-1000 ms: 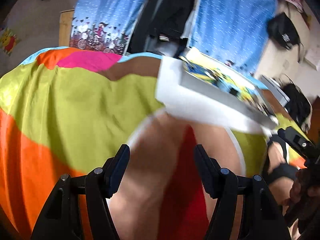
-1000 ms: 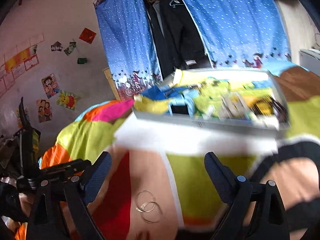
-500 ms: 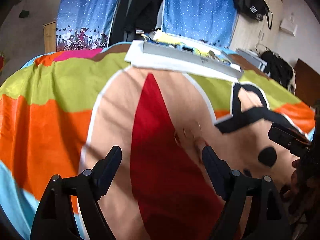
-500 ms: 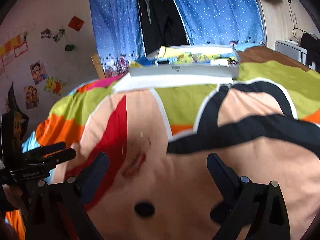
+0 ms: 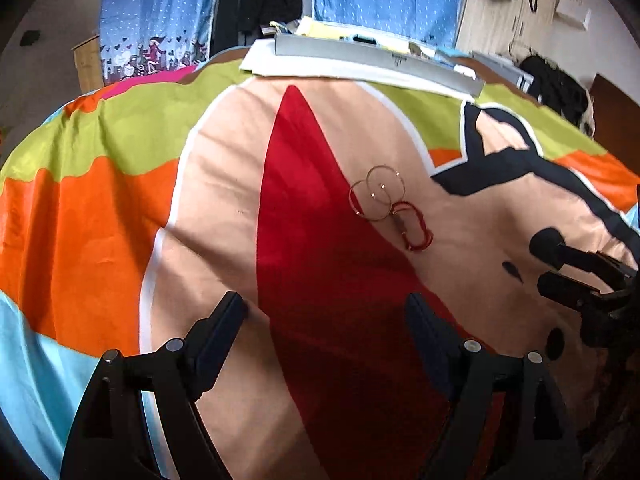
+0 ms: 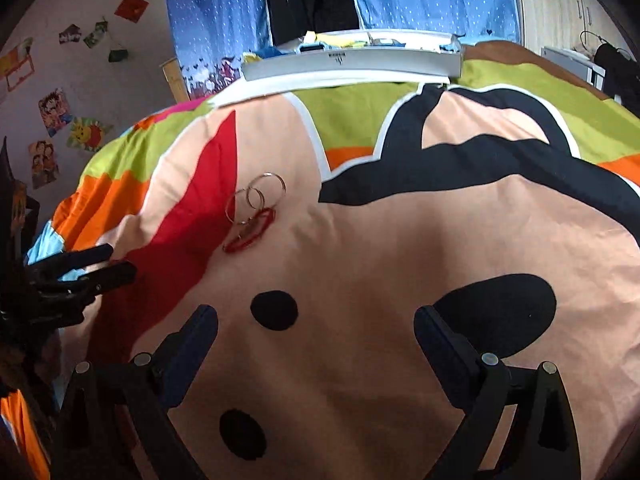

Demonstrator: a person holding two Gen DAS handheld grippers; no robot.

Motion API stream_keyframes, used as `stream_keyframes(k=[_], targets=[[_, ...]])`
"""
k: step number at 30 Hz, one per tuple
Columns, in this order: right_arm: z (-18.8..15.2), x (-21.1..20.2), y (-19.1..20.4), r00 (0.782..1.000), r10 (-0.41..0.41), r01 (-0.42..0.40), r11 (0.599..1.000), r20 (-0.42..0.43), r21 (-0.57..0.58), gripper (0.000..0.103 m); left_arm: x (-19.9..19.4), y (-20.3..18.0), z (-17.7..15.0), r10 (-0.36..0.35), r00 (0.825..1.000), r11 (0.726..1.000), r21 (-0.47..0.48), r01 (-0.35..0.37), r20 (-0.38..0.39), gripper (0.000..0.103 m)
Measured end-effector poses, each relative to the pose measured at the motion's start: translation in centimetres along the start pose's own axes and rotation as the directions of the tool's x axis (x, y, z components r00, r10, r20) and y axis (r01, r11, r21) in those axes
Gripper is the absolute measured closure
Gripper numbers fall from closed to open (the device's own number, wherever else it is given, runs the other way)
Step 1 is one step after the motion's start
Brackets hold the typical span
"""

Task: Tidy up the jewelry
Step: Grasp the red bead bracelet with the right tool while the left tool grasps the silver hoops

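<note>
Left tongs (image 5: pixel 326 312) and right tongs (image 6: pixel 316 326) are hanging spread wide and empty above the bedspread (image 6: pixel 400 240). Two hoop earrings (image 5: pixel 378 192) and a red cord bracelet (image 5: pixel 414 226) are lying touching, ahead of both tongs. A grey tray (image 6: pixel 352 65) of blurred items is sitting at the bed's far end.

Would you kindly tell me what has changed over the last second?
Both grippers pulled back from the grey tray, which now sits far off at the bedspread's far edge. The left gripper and right gripper stayed open and empty. The two hoop rings and red cord bracelet still lie untouched on the bedspread.
</note>
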State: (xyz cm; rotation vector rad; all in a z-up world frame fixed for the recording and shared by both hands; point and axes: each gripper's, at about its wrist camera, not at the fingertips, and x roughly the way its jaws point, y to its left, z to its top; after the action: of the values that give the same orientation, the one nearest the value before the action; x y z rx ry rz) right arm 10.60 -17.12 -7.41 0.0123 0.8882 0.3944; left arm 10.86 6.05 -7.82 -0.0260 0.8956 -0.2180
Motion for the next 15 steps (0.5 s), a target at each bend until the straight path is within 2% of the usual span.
stream_keyframes(k=[6, 15], targets=[[0.7, 1.2, -0.1, 1.000, 0.004, -0.004, 1.000, -0.019, -0.002, 0.004, 2.3, 1.3, 1.9, 0.000, 0.996, 1.000, 0.008, 0.001, -0.088, 0.025], [4.0, 3.5, 1.1, 0.999, 0.045, -0.044, 0.997, 0.006, -0.067, 0.006, 4.7, 2.1, 5.8, -0.094, 0.992, 0.995, 0.007, 0.095, -0.080, 0.025]])
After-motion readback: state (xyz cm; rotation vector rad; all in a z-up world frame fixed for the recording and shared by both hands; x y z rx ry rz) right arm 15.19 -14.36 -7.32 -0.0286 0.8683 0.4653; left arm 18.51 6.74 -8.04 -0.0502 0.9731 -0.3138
